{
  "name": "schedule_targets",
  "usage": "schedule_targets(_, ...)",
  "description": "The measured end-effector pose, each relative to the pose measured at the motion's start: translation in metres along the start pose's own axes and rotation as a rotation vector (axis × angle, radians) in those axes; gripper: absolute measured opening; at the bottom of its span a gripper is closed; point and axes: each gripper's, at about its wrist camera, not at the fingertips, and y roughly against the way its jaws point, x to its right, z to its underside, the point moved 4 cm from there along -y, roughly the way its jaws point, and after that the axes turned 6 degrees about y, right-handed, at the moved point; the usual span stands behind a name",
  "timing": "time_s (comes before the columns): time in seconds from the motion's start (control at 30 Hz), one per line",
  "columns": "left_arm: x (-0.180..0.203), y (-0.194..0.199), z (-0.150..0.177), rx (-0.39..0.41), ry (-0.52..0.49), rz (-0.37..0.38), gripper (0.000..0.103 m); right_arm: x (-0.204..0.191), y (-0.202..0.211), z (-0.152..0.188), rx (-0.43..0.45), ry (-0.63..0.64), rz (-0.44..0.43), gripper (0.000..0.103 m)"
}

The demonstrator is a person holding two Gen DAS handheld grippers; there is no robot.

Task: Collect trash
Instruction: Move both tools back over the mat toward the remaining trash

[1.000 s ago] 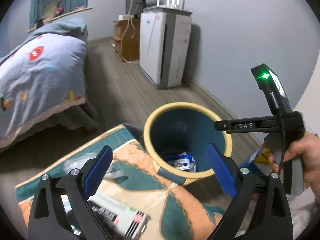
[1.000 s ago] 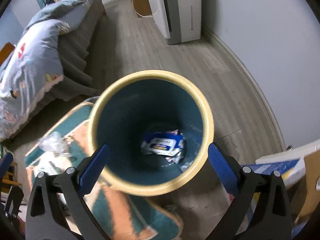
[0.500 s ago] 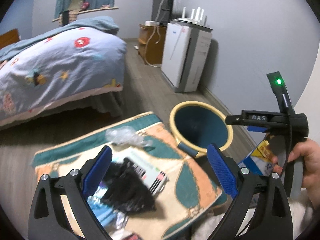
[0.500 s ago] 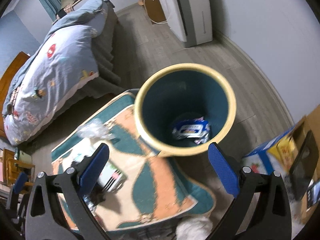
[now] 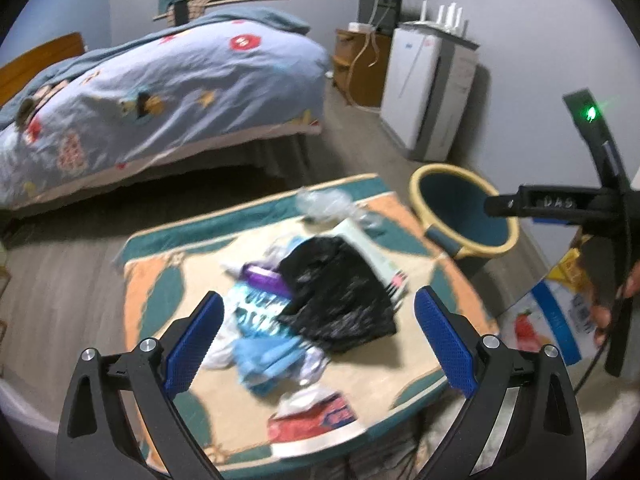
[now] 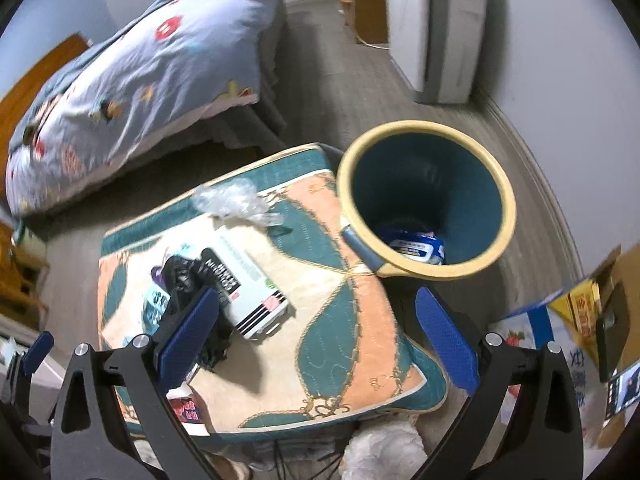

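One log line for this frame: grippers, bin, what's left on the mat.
left gripper: open, empty | right gripper: open, empty | yellow-rimmed teal bin: holds blue-white packet | patterned mat: black plastic bag, clear crumpled wrap, white box uncollected

Bed (image 5: pixel 160 92) with patterned blue quilt; white appliance (image 5: pixel 430 92) against wall; wooden cabinet (image 5: pixel 358 68) beyond.

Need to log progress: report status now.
Left claw open, empty, over the trash pile. Right claw open, empty. One blue packet in the bin. Nothing blocking.
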Motion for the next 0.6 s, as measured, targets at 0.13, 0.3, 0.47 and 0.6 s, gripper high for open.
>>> schedule_targets(0.13,-0.018,-0.01,0.018,-0.032,0.014,-0.042,0.095,-0.033,-0.006,0.0,0.005,0.092,-0.011,0.097)
schedule_targets(0.3,-0.038,-0.033,0.047,-0.124,0.054,-0.061,0.095,-0.065,-0.014,0.0,-0.004,0.172,-0.013,0.097)
schedule_targets(0.47,-0.04,-0.055,0.073,-0.211,0.029,-0.062,0.095,-0.08,-0.018,0.001,-0.01,0.197,-0.021,0.097)
schedule_targets(0.6,-0.032,-0.071,0.089,-0.273,-0.028,-0.06,0.094,-0.082,-0.02,0.002,-0.016,0.2,-0.019,0.097)
